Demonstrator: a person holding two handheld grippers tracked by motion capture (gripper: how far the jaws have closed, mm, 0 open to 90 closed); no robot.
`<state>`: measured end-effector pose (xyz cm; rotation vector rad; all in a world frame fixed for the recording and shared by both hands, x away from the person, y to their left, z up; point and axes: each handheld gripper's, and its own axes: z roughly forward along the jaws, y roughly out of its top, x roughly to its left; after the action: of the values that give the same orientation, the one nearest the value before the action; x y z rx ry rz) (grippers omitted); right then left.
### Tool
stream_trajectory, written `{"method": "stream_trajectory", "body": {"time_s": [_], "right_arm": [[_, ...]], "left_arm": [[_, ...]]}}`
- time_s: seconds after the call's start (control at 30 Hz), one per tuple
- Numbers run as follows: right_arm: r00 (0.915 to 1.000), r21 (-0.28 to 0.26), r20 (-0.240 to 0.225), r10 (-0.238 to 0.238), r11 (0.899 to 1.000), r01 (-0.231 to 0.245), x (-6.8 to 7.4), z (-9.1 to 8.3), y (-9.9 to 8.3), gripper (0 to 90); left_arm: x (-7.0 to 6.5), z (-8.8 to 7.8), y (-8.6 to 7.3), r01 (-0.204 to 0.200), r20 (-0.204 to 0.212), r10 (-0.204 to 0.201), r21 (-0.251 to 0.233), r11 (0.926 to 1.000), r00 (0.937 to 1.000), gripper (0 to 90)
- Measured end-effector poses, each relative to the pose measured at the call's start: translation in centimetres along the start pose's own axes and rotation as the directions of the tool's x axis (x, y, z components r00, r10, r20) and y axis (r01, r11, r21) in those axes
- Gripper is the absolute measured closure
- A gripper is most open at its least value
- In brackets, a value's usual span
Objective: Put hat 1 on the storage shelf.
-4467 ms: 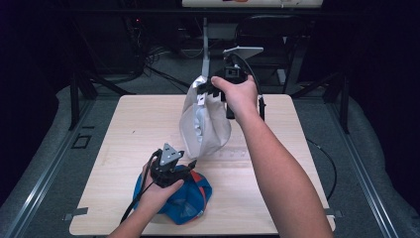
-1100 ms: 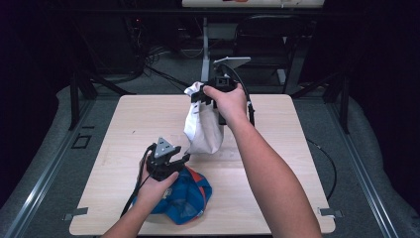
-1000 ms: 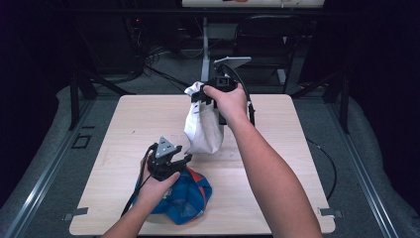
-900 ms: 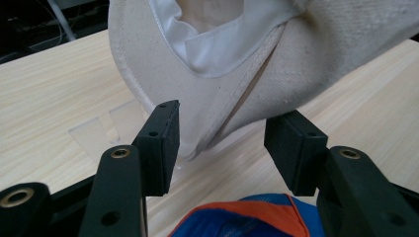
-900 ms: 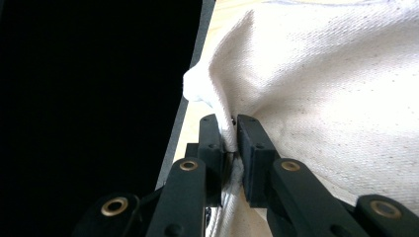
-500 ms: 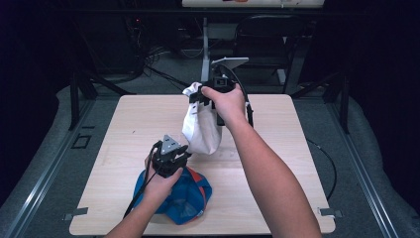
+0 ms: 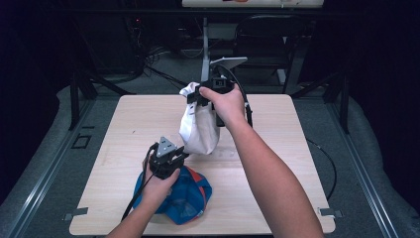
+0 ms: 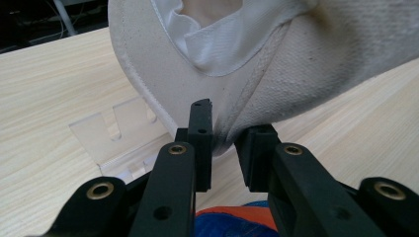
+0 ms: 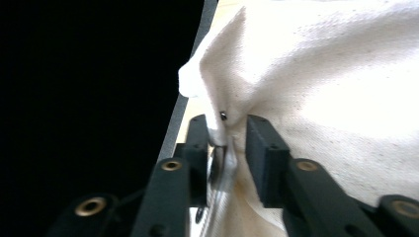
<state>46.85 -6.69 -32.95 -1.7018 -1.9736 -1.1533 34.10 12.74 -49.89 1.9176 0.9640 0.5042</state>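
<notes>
A white cap (image 7: 199, 130) hangs above the middle of the surface (image 7: 124, 124), held up at its far top by the right gripper (image 7: 204, 95) and met at its near bottom edge by the left gripper (image 7: 174, 159); in the left gripper view the left gripper's (image 8: 225, 148) fingers (image 8: 200, 138) have just been closing and now pinch the cap's (image 8: 306, 74) lower rim between them; in the right gripper view the right gripper's (image 9: 228, 143) fingers (image 9: 262, 148) have just been opening, with a fold of the cap (image 9: 346, 89) and a small metal buckle (image 9: 227, 168) between them, and whether the pads press on the cloth I cannot tell; a blue and orange cap (image 7: 185, 196) lies on the near left of the surface, under the left hand (image 7: 158, 191); a clear plastic stand (image 8: 121, 131) lies on the surface just beside the white cap
</notes>
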Motion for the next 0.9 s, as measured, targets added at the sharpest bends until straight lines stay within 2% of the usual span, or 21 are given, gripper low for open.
{"method": "stream_trajectory", "body": {"time_s": [0.1, 0.13, 0.23, 0.33, 0.57, 0.7, 0.8, 0.9], "right_arm": [[0.9999, -0.019, 0.006, -0.015, 1.000, 0.015, 0.1, -0.3, -0.1, 63.0], [0.9994, -0.029, 0.006, -0.035, 0.999, 0.036, 0.2, -0.5, -0.2, 60.9], [0.9987, -0.049, 0.003, -0.051, 0.997, 0.051, 0.3, -0.9, -0.3, 58.9], [0.9975, -0.077, 0.001, -0.071, 0.995, 0.070, 0.3, -1.9, -0.5, 58.4], [0.9966, -0.096, 0.024, -0.078, 0.992, 0.080, 0.0, -3.2, -0.7, 58.5], [0.9960, -0.091, 0.039, -0.080, 0.992, 0.084, -0.3, -3.5, -0.8, 58.6], [0.9959, -0.093, 0.041, -0.081, 0.992, 0.084, -0.4, -3.7, -0.9, 58.8], [0.9955, -0.093, 0.043, -0.084, 0.992, 0.088, -0.5, -4.0, -1.0, 58.8]], "left_arm": [[0.0, 0.0, 0.0, 0.001, -0.005, -0.001, -0.004, 1.0000, 1.0000, 78.4], [0.1, 0.0, -0.1, 0.000, -0.006, 0.000, -0.003, 1.0000, 1.0000, 78.6], [0.2, -0.1, -0.1, -0.003, -0.006, 0.003, 0.003, 1.0000, 1.0000, 78.9], [0.3, -0.2, -0.3, 0.001, -0.009, -0.001, 0.002, 1.0000, 1.0000, 79.6], [1.0, -0.4, -0.7, 0.008, -0.033, -0.008, 0.012, 0.9999, 0.9994, 82.8], [1.5, -0.6, -1.1, 0.036, -0.021, -0.035, 0.011, 0.9993, 0.9992, 84.0], [1.7, -0.5, -1.5, 0.038, -0.018, -0.038, 0.020, 0.9991, 0.9991, 84.2], [2.0, -0.4, -2.0, 0.073, -0.012, -0.073, 0.021, 0.9971, 0.9973, 84.1]]}}
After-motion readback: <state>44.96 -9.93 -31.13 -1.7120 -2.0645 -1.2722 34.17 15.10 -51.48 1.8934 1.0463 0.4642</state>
